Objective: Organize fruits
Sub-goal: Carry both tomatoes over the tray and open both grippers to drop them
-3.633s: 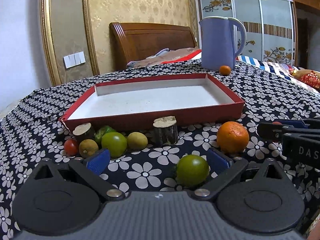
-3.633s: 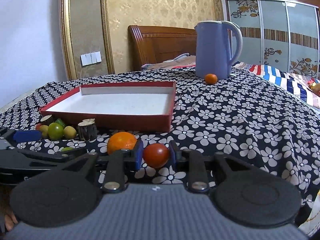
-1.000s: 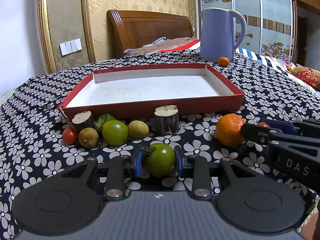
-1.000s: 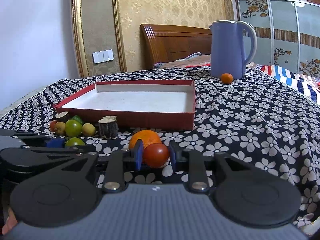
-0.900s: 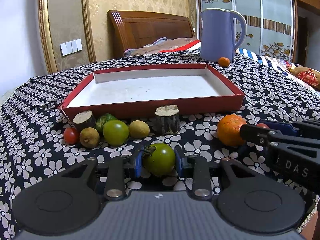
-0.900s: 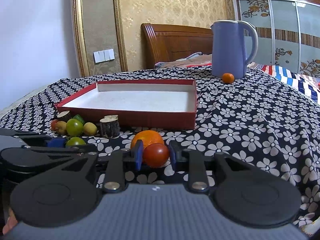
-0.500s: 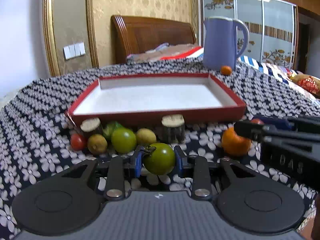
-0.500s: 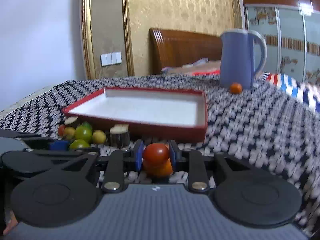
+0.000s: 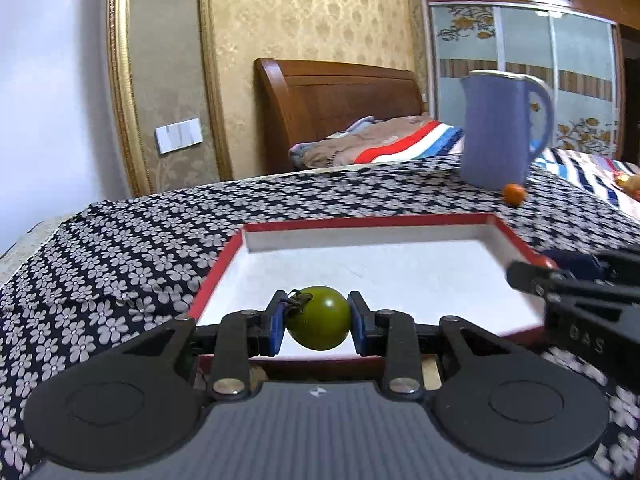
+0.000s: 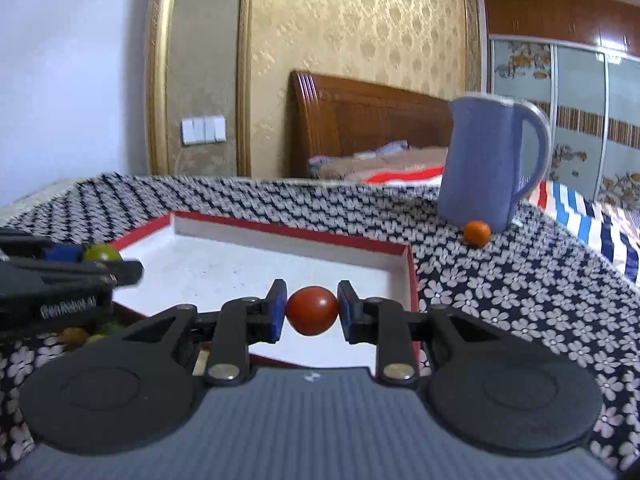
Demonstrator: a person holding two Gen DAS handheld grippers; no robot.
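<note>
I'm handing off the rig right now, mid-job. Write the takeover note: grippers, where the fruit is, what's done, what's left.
Left gripper: shut on the round green tomato, held above the near left part of the red-rimmed white tray.
Right gripper: shut on the round red tomato, held above the tray's near right part.
Done: both tomatoes picked up and carried over the tray; no fruit lies in the tray yet.
Left: release both into the tray, then fetch the small fruits on the floral cloth before the tray's near rim, and the small orange fruit beside the blue pitcher.
</note>
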